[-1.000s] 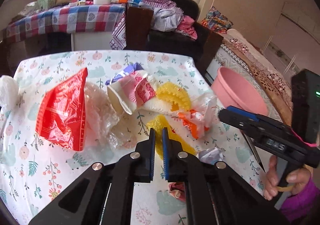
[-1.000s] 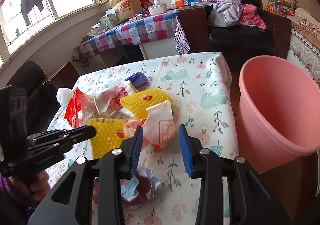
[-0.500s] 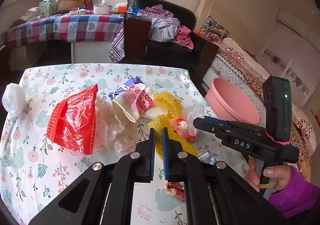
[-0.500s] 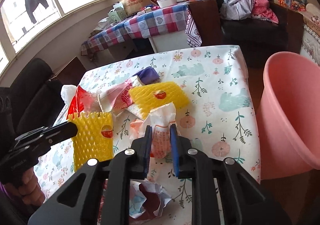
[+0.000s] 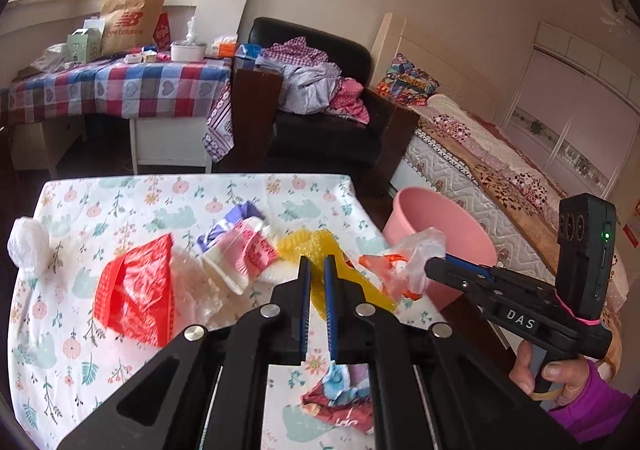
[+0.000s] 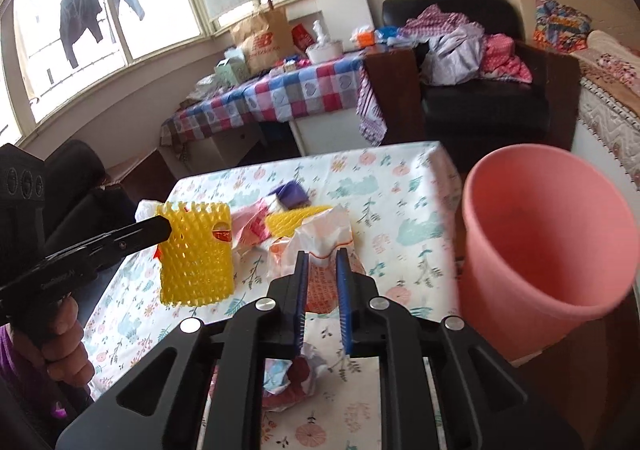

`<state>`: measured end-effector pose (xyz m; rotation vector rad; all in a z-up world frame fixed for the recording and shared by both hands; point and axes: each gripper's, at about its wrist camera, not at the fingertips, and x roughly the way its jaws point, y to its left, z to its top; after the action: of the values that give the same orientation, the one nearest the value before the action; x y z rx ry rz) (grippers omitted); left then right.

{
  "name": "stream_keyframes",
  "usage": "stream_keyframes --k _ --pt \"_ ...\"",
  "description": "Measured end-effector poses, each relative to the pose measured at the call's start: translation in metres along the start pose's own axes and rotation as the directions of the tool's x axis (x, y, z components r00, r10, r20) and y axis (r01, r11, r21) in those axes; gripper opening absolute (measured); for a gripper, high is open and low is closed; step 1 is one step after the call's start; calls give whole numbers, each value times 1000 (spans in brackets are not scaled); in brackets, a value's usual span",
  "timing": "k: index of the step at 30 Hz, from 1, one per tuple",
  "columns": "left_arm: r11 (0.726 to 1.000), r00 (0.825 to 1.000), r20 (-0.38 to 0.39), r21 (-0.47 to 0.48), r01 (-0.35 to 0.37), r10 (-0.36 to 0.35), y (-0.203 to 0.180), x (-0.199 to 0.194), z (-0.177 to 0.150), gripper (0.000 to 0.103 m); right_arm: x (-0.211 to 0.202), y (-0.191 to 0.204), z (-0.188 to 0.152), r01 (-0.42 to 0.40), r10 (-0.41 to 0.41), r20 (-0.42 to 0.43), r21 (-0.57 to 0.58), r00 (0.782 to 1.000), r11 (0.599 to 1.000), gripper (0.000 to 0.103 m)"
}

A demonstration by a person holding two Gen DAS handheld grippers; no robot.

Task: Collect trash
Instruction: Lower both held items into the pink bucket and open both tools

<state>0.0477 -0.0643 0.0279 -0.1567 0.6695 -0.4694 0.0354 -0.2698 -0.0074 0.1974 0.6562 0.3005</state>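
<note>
While both pieces hang clear of the table point(image 5: 60, 330), the carrying step is in hand; the left gripper point(image 5: 314, 270) is clamped nearly closed on the yellow foam net point(image 6: 196, 254); the right gripper point(image 6: 322, 270), whose jaws have just been closing, pinches the white-and-orange wrapper point(image 6: 328, 234); next, I judge, both swing rightward over the pink bin point(image 6: 540, 242), beyond the right jaws, and release.

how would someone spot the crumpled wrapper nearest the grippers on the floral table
Start at the floral table and follow its near edge, just below the gripper fingers. The crumpled wrapper lies there alone, apart from the main pile; it is a tight red, blue and white ball, while the others are looser bags and yellow netting.
</note>
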Motion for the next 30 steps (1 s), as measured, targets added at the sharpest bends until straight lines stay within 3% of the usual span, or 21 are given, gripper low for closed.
stream_keyframes --k 16,30 --pt "982 991 3 134 131 -132 -91 55 41 6 -52 -93 2 191 -210 107 165 972 968 14" --pt "965 985 -95 209 161 -144 -147 137 41 6 -50 -144 -9 293 -326 92 263 941 919 14"
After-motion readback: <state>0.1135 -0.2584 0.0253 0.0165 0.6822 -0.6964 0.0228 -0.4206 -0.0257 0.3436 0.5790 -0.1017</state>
